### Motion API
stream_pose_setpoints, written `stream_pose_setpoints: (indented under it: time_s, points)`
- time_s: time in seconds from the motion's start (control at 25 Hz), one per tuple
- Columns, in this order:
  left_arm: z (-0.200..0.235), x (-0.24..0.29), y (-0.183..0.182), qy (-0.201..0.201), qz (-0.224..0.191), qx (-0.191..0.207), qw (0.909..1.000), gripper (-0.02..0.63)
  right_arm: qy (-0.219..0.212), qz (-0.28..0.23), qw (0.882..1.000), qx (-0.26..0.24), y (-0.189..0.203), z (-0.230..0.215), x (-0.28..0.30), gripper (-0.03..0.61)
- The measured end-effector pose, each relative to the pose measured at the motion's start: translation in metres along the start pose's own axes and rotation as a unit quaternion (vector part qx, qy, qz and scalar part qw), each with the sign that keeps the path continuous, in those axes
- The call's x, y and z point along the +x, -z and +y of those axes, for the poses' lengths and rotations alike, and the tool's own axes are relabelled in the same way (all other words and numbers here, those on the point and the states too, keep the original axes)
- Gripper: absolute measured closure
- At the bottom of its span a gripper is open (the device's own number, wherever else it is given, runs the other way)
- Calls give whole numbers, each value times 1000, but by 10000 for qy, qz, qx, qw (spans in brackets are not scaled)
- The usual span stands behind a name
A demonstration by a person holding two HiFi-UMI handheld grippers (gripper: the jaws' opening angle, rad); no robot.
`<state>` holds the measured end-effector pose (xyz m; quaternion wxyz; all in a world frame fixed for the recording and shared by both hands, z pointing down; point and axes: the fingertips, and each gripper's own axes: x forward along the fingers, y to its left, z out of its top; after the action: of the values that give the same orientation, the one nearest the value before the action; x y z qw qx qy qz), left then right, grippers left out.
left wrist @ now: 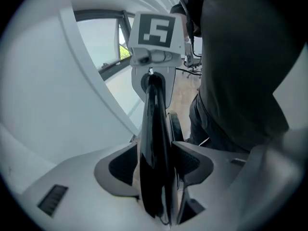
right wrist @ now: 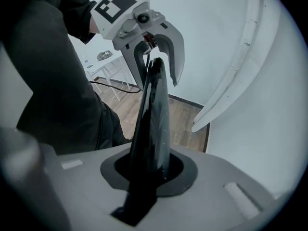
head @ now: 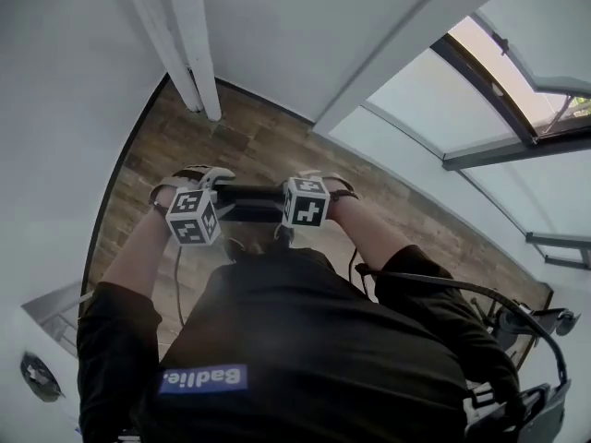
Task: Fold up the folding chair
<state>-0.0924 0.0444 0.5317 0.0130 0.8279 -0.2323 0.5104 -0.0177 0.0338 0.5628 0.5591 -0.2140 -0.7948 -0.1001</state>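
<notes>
The folding chair shows as a thin black panel edge held level in front of the person's body, between my two grippers. In the left gripper view the same panel runs up between the jaws of my left gripper. A thin gap shows beside the panel, so the pads do not press on it. From the right gripper view, the left gripper straddles the edge with its fingers spread wide. My right gripper is shut tight on the panel. Both grippers point steeply down.
A wooden floor lies below, bounded by white walls. A slanted white beam leans at the upper left. Large windows fill the right. An office chair stands at the lower right. A white table shows behind the person.
</notes>
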Motion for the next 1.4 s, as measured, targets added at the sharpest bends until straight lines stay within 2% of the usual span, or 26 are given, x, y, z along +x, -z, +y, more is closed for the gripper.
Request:
stream_pose_setpoints:
  time_s: [0.12,0.24,0.32,0.8,1.08,1.4]
  points:
    - [-7,14,2,317,296,-34,9991,401,18,-29,10000,-3,-1,3,1,514]
    - [-14,23,2,553,472,-39,9973,508,36,-29,10000,-35,-1,2,1,514]
    - [-10,24,-1,654,503,-173,9964,528,36,-48,10000,-61,1,-3,-3,515]
    - [3,27,2,952,524,-463,9930,558,32,-32,10000,-34,1,-17,-1,523]
    - [32,26,6,1266,270,-58,9916,563,331,154,9991,222,-2,-48,-4,535]
    - [74,10,-1,1409,-127,606,9881,563,688,420,9926,913,-13,-77,-30,540]
